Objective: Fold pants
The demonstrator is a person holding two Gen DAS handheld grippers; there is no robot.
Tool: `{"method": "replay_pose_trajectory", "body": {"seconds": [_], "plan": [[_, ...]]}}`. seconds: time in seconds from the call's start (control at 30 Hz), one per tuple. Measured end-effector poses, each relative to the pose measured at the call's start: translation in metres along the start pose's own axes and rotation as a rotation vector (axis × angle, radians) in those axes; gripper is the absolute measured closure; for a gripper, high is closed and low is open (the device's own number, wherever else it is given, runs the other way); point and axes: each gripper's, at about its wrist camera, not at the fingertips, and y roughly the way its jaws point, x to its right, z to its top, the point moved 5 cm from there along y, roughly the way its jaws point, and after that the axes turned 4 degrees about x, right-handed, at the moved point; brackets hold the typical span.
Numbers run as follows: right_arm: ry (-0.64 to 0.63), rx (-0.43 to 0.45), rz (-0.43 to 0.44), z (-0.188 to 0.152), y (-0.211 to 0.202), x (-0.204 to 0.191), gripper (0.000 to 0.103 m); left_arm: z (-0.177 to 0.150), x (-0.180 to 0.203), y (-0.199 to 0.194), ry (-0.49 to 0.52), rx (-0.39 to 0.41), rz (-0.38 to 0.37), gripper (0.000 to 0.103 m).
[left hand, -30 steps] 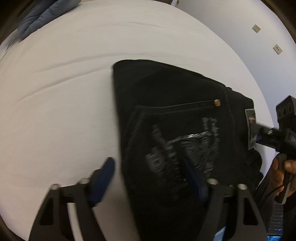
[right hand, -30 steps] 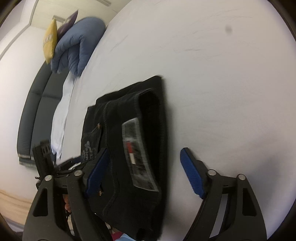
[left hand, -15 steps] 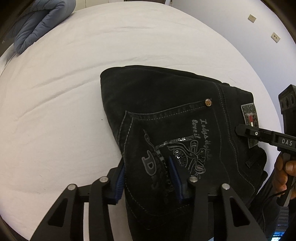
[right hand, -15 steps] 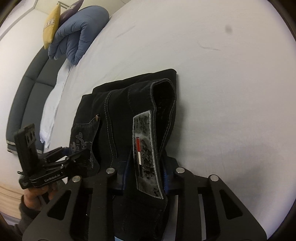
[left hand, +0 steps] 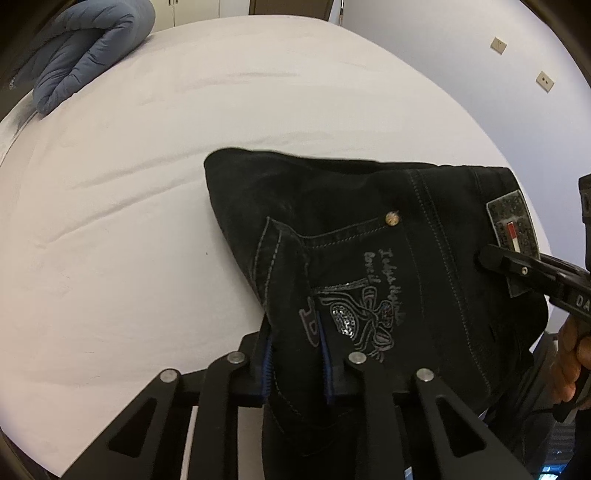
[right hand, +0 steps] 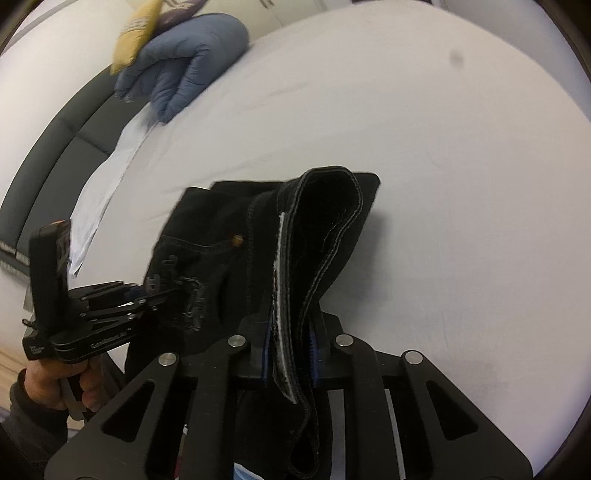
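Observation:
Black jeans [left hand: 369, 229] lie folded on a white bed sheet [left hand: 129, 206], back pocket with a silver embroidered design facing up. My left gripper [left hand: 295, 354] has its blue pads on both sides of the near edge by that pocket, jaws still closing, and the cloth bunches between them. In the right wrist view my right gripper [right hand: 290, 350] pinches the waistband [right hand: 325, 236] with its grey label, jaws also closing; the band stands up in a loop off the sheet [right hand: 461, 184]. Each view shows the other gripper, the right gripper [left hand: 517, 266] and the left gripper [right hand: 147, 291], on the pants [right hand: 207, 236].
A rolled blue duvet [left hand: 81, 51] lies at the far end of the bed, with a yellow pillow [right hand: 136, 33] beside it and a dark headboard [right hand: 44, 155] behind. A pale wall with sockets [left hand: 543, 81] runs along the right. A hand [right hand: 48, 387] holds the left gripper's handle.
Both grippers went from wide open to closed on the pants' near edge. The edge has risen off the sheet and the waistband now stands upright.

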Motion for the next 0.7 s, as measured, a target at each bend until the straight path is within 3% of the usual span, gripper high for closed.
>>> {"method": "replay_pose_trajectory", "body": {"seconds": [0.17,0.4,0.6,0.7], "plan": [[-0.043,0.043,0.017,0.017,-0.017,-0.014,0.089,0.025,0.001,-0.020,-0.004,0.052,-0.006,0.083],[-0.058,0.086,0.027,0.058,-0.029,-0.007,0.089,0.083,0.009,-0.029,0.011,0.119,0.004,0.083],[0.029,0.053,0.039,0.079,-0.008,0.033,0.089,0.112,0.007,-0.005,0.007,0.116,-0.005,0.082],[0.081,-0.011,0.034,0.071,0.016,0.064,0.088,0.115,0.004,0.031,-0.010,0.078,-0.019,0.082]]}}
